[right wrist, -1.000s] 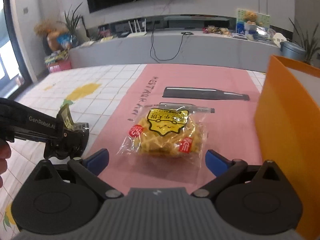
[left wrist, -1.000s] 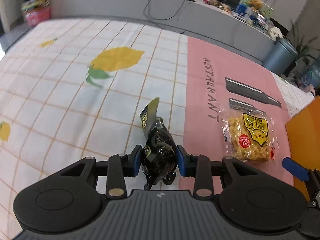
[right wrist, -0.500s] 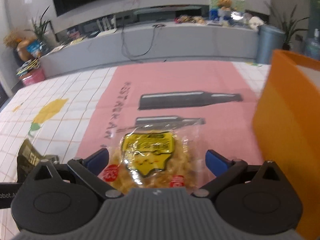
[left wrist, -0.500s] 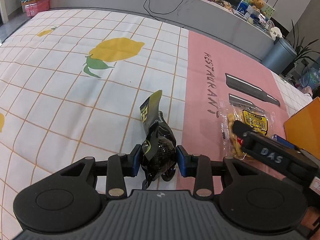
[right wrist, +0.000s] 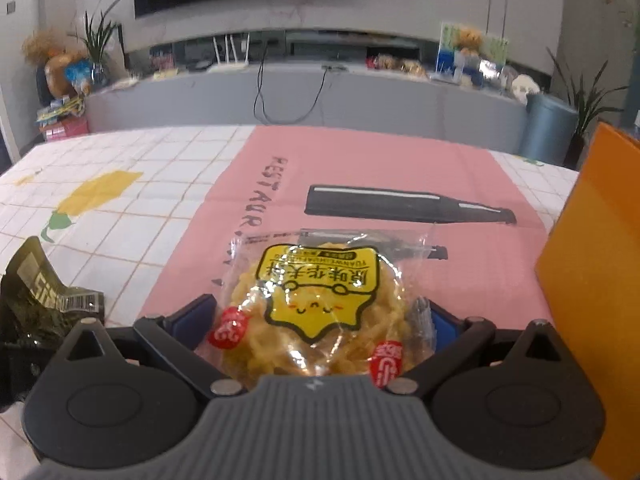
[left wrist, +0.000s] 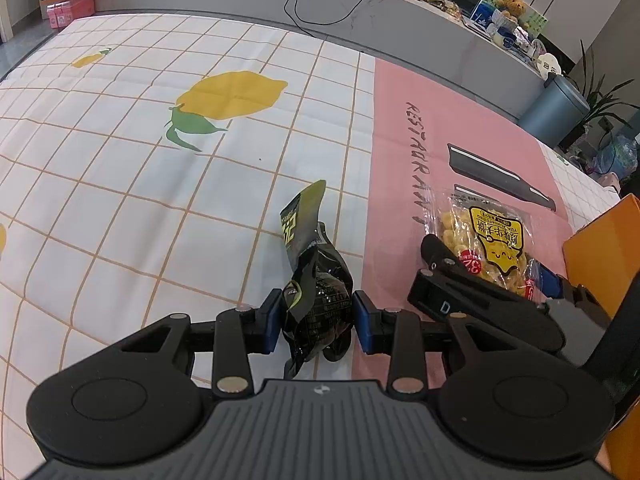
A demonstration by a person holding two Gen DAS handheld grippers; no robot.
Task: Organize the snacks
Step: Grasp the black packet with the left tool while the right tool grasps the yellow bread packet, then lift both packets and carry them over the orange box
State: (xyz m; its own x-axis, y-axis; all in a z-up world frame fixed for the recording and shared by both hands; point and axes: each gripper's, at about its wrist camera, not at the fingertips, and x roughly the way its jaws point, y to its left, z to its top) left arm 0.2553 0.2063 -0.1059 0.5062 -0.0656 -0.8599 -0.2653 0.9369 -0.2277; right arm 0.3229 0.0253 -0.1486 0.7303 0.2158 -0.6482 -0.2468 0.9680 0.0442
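Note:
A crumpled black snack packet (left wrist: 320,300) lies on the white checked cloth, and my left gripper (left wrist: 314,320) is shut on it, both blue pads pressing its sides. The same black packet (right wrist: 40,300) shows at the left edge of the right wrist view. A clear packet of yellow crispy noodles (right wrist: 320,312) rests on the pink mat. My right gripper (right wrist: 318,320) is open and straddles it, one blue pad on each side. In the left wrist view the noodle packet (left wrist: 488,240) lies just right of the black one, with the right gripper (left wrist: 490,268) around its near end.
An orange box (right wrist: 592,280) stands upright right of the noodle packet, close to the right finger; the orange box (left wrist: 600,256) also fills the right edge of the left wrist view. A grey bench (right wrist: 320,100) with cables and clutter runs behind the table. A grey bin (left wrist: 556,112) sits beyond the far corner.
The right gripper came forward and down until its open jaws straddle the noodle packet. The left gripper stayed put, still holding the black packet.

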